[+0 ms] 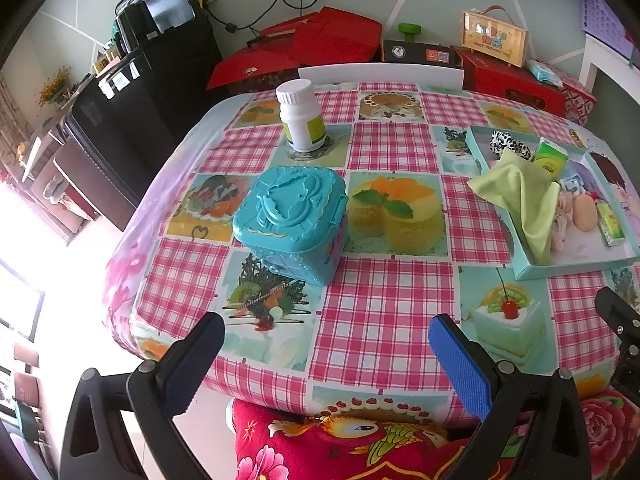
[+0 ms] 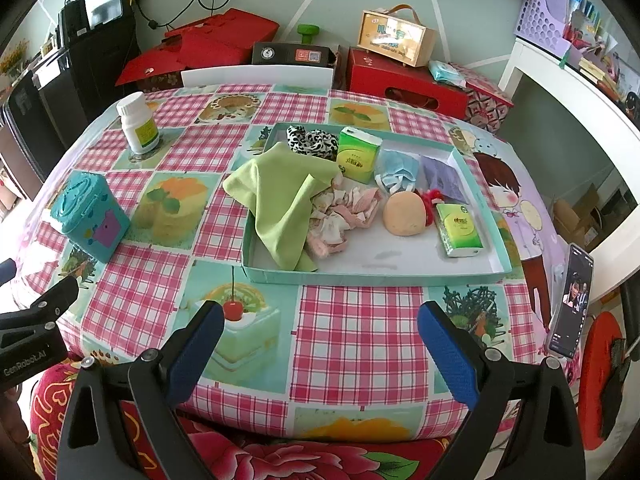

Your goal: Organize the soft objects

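Left gripper (image 1: 326, 354) and right gripper (image 2: 320, 340) hovering near table edge, jaws spread, holding nothing. Green cloth (image 2: 280, 196) draping over tray (image 2: 372, 274) rim.

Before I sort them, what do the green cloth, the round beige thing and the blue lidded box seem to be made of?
Green cloth: probably thin microfibre, matte, since it drapes in soft folds over the tray wall. Round beige thing: perhaps foam or a sponge, with a dull, slightly mottled skin; I cannot be sure. Blue lidded box: hard moulded plastic, glossy, with sharp raised relief on the lid.
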The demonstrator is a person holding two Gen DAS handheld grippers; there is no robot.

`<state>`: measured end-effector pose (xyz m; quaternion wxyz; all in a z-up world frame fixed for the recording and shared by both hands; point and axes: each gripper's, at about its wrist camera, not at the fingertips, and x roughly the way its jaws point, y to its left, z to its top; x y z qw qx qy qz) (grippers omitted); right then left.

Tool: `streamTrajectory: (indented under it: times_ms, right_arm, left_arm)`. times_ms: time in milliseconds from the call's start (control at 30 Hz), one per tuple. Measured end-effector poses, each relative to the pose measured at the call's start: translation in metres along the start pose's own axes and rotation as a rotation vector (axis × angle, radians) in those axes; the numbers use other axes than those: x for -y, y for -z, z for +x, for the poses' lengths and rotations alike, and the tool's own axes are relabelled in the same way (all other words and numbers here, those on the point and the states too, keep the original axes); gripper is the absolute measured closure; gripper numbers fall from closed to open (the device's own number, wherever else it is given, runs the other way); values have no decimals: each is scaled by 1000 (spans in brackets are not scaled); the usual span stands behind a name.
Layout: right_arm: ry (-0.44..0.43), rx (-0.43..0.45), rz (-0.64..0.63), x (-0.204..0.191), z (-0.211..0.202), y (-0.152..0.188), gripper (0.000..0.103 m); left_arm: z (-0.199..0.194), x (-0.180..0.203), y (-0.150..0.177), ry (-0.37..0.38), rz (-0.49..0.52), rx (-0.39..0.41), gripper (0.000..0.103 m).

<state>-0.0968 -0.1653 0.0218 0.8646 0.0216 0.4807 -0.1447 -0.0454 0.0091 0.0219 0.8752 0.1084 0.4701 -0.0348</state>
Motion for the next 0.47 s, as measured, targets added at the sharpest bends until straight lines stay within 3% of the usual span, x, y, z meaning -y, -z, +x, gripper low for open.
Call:
streamTrajectory:
  times_ms: [467]
  right_arm:
    - [-1, 2, -1, 1, -1, -1, 6]
  left_arm:
    - [3, 0, 1, -1, 0, -12, 0]
